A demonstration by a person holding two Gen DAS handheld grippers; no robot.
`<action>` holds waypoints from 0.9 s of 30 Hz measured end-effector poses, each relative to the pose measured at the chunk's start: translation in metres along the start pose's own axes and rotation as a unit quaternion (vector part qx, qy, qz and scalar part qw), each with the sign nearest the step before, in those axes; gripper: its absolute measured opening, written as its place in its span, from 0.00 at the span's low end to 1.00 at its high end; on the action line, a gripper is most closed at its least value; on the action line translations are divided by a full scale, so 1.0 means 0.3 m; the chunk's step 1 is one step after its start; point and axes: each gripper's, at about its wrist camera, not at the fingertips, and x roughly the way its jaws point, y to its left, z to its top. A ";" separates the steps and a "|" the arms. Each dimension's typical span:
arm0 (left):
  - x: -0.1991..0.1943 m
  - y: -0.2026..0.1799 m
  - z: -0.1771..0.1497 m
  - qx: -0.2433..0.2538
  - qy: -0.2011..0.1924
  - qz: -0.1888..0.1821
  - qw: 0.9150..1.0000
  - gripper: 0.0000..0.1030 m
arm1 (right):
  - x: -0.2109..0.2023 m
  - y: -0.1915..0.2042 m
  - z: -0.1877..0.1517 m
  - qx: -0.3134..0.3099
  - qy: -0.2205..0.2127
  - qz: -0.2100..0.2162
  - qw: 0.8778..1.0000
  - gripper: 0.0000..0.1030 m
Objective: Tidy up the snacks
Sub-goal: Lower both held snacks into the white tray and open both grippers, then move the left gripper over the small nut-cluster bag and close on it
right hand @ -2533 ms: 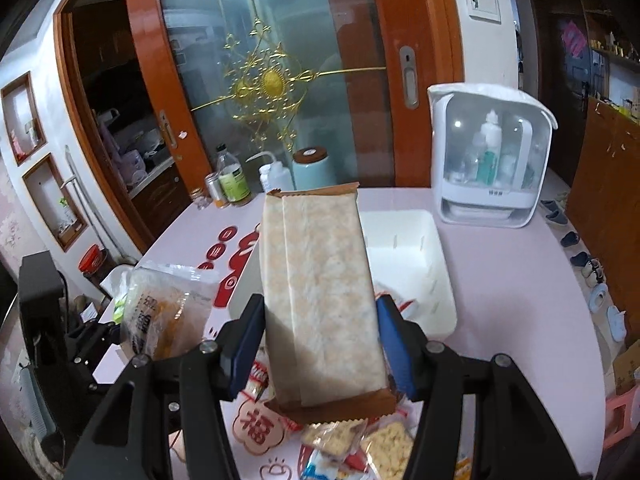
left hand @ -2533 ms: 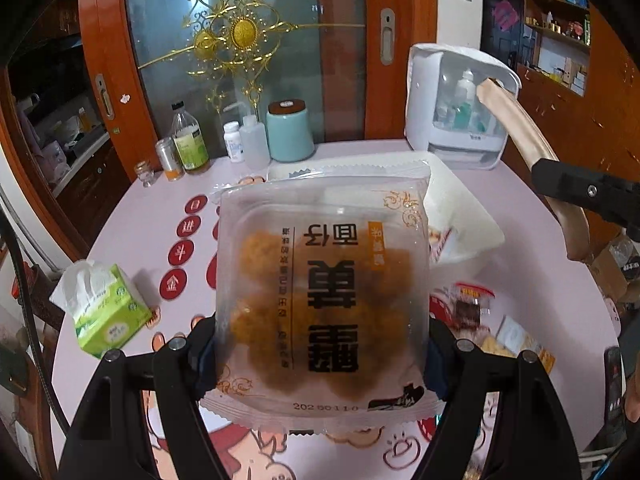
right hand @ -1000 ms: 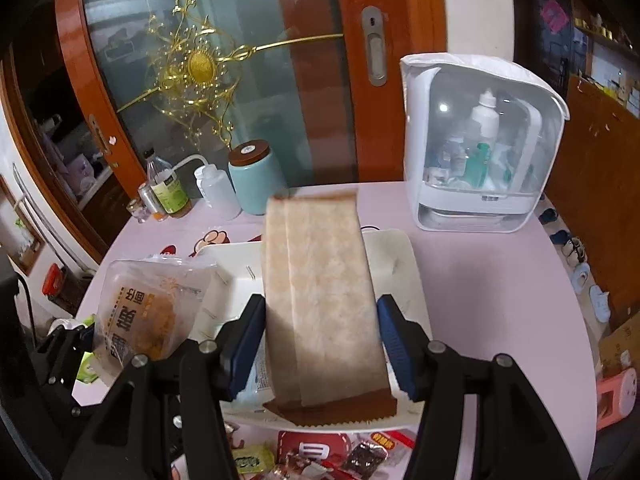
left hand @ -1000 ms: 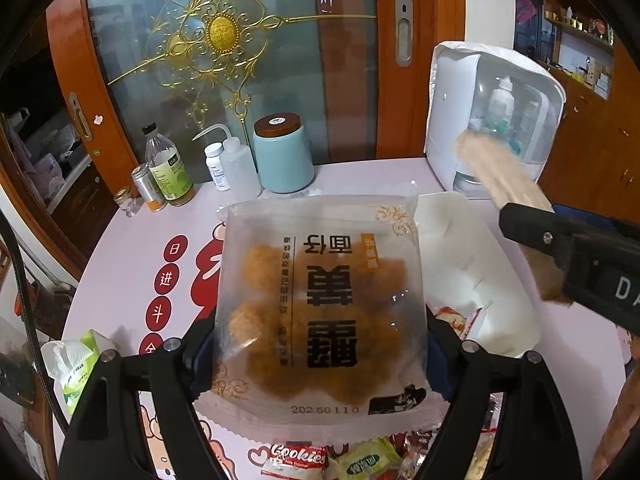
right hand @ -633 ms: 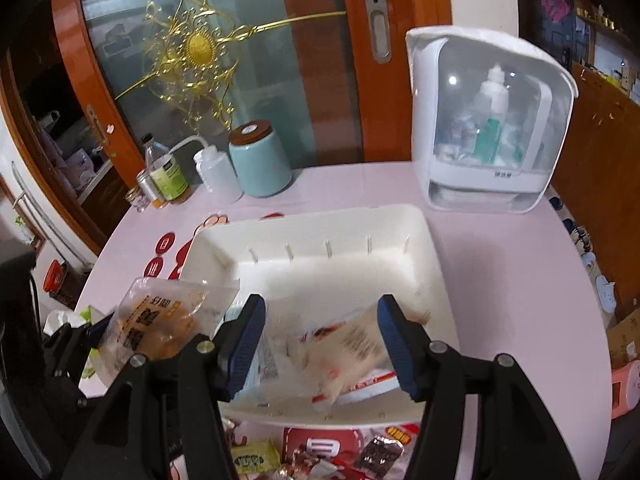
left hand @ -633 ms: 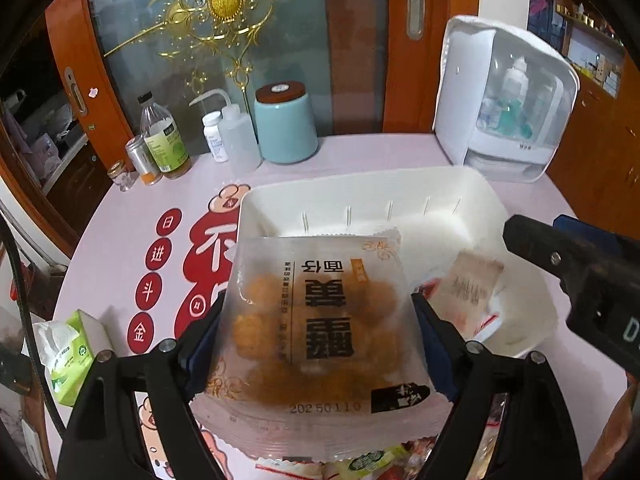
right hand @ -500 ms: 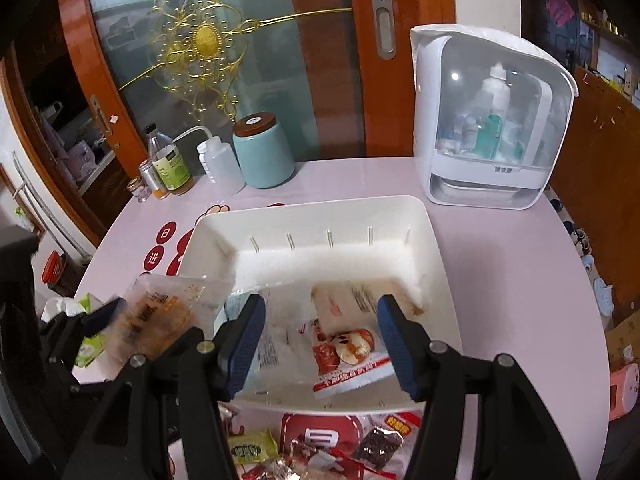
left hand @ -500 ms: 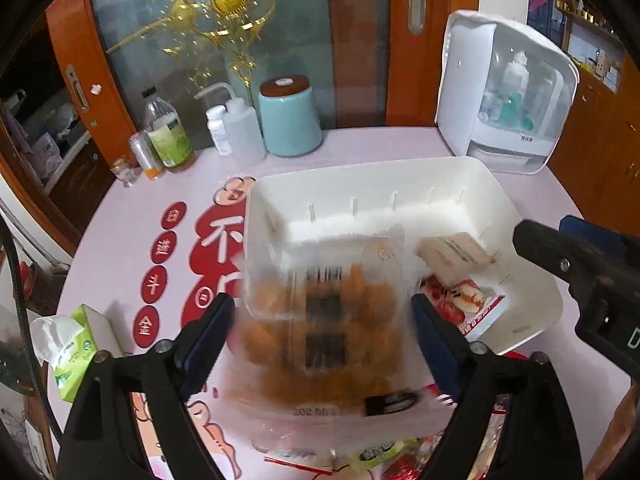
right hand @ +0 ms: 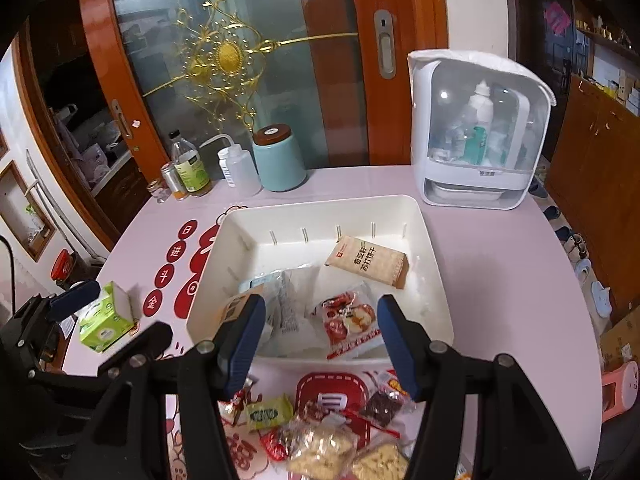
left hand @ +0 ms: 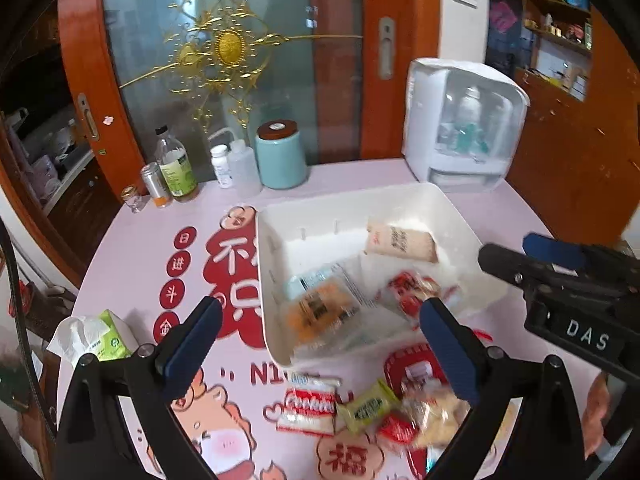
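Observation:
A white bin [left hand: 276, 332] [right hand: 436, 280] stands mid-table. In it lie a tan cracker pack [left hand: 400, 244] [right hand: 368, 266], a clear pack of orange puffs [left hand: 320, 308], blurred in the left wrist view, and a red-printed pack [right hand: 348, 324]. Loose snacks lie in front of the bin: a red Cookies pack [left hand: 310, 404], a green packet [left hand: 366, 400] [right hand: 268, 412] and cracker bags [right hand: 324, 448]. My left gripper [left hand: 320, 344] is open and empty above the bin's front edge. My right gripper [right hand: 320, 340] is open and empty over the bin's near wall.
At the back stand a teal canister [right hand: 278, 160], white bottles [right hand: 236, 170], a green-label bottle [right hand: 190, 168] and a white cosmetics case [right hand: 480, 132]. A green tissue pack [left hand: 96, 340] [right hand: 106, 318] lies at the left edge. A glass door is behind.
The right gripper opened first and dropped the tan cracker pack into the bin. Then the left gripper opened and dropped the orange puff pack into the bin. Both are now empty.

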 end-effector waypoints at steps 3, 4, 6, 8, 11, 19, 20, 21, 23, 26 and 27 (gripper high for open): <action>-0.068 -0.012 -0.036 0.009 -0.007 -0.002 1.000 0.96 | -0.064 0.002 -0.037 0.002 -0.004 0.008 1.000 0.57; -0.092 -0.015 -0.048 0.011 -0.009 -0.004 1.000 0.96 | -0.080 0.002 -0.046 0.002 -0.005 0.010 1.000 0.57; -0.143 -0.020 -0.073 0.014 -0.013 -0.011 1.000 0.96 | -0.126 0.003 -0.070 -0.001 -0.010 0.011 1.000 0.57; -0.183 -0.023 -0.093 0.015 -0.014 -0.013 1.000 0.96 | -0.167 0.004 -0.092 -0.002 -0.014 0.012 1.000 0.57; -0.253 -0.033 -0.129 0.017 -0.020 -0.019 0.999 0.96 | -0.226 -0.001 -0.123 -0.004 -0.020 0.016 1.000 0.57; -0.382 -0.086 -0.211 0.035 -0.031 -0.030 0.998 0.96 | -0.343 -0.046 -0.212 -0.003 -0.024 0.020 0.999 0.57; -0.397 -0.097 -0.221 0.039 -0.032 -0.032 0.998 0.96 | -0.352 -0.056 -0.223 -0.001 -0.024 0.022 0.999 0.57; -0.415 -0.109 -0.236 0.042 -0.034 -0.036 0.998 0.96 | -0.362 -0.069 -0.239 0.001 -0.023 0.025 0.999 0.57; -0.433 -0.123 -0.254 0.047 -0.036 -0.041 0.997 0.96 | -0.371 -0.087 -0.262 0.002 -0.020 0.023 1.000 0.57; -0.453 -0.157 -0.290 0.061 -0.039 -0.045 0.996 0.96 | -0.380 -0.128 -0.303 0.004 -0.015 0.021 1.000 0.58; -0.453 -0.167 -0.299 0.065 -0.037 -0.048 0.996 0.96 | -0.379 -0.148 -0.321 0.006 -0.011 0.020 1.000 0.58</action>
